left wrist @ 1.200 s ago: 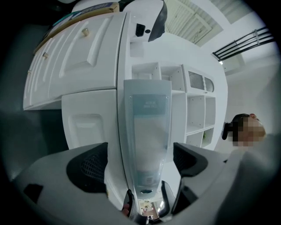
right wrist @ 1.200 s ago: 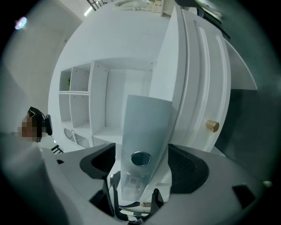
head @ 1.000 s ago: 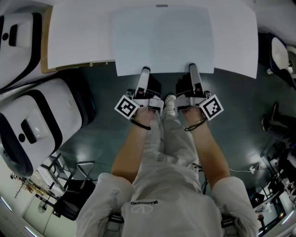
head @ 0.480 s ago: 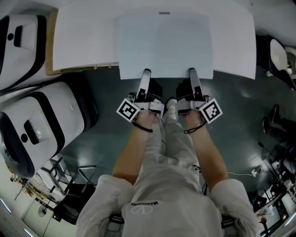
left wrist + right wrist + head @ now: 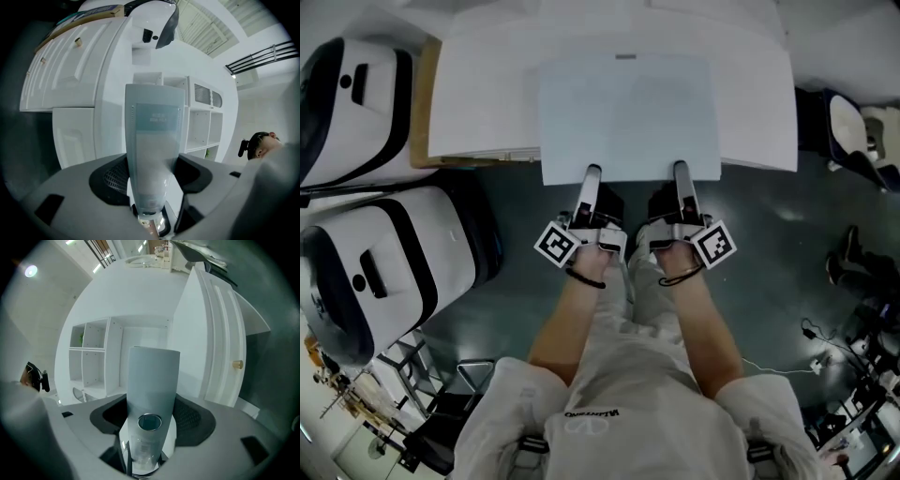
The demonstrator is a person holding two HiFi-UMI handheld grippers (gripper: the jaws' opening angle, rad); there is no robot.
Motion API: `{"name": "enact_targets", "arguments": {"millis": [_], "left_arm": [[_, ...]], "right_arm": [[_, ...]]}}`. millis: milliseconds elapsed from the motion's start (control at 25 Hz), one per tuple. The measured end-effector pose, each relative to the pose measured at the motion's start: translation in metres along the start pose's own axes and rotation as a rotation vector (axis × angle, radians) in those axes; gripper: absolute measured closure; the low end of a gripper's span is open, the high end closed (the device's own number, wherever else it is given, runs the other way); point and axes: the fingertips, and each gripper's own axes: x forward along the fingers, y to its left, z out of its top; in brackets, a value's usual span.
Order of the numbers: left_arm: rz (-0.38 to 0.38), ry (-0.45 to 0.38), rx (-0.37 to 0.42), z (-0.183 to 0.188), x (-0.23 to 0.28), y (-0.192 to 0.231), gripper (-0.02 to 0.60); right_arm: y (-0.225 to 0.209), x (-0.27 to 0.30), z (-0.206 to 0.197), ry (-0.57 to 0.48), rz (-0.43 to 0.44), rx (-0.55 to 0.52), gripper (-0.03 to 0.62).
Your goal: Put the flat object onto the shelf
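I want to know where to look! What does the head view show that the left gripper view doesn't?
Only the head view: the person's arms, the right hand-held gripper, the whole board and white cases at the left. Only the left gripper view: the shelf with its open cubbies, and someone's head. Both: the left hand-held gripper; like the right one, its jaws have just been closing on the board's near edge.
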Motion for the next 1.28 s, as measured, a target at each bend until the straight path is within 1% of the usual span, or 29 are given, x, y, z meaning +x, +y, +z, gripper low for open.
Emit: {"name": "enact_targets", "arguments": {"millis": [120,320,480,600,760,1000,1200,1280], "left_arm": [[-0.015,-0.001,0.015,0.009,0.012,-0.030,0.304],[-0.040,-0.005,0.019,0.030,0.037,-0.084,0.304],[-0.069,0.018,0.041,0.041,0.058,-0.130,0.304],[-0.073,0.034,0.040,0.048,0.070,-0.160,0.304],[-0.078,0.061,0.054,0.053,0.089,-0.198,0.304],[-0.124,0.094,0.058,0.064,0.125,-0.258,0.304],[-0.183,0.119,0.094,0.079,0.158,-0.311,0.304],[-0.198,0.129,0.107,0.085,0.171,-0.328,0.304]], "right_arm": [[0.031,0.013,0.001,-0.017,0.031,0.000,0.299],[0.090,0.039,0.000,-0.065,0.080,-0.004,0.300],[0.137,0.051,0.001,-0.095,0.127,0.000,0.301],[0.168,0.059,0.004,-0.113,0.136,-0.010,0.301],[0.205,0.069,0.009,-0.115,0.130,0.000,0.301],[0.268,0.094,0.019,-0.107,0.158,-0.029,0.301],[0.326,0.122,0.026,-0.102,0.231,-0.055,0.299],[0.344,0.133,0.027,-0.098,0.246,-0.059,0.298]]}}
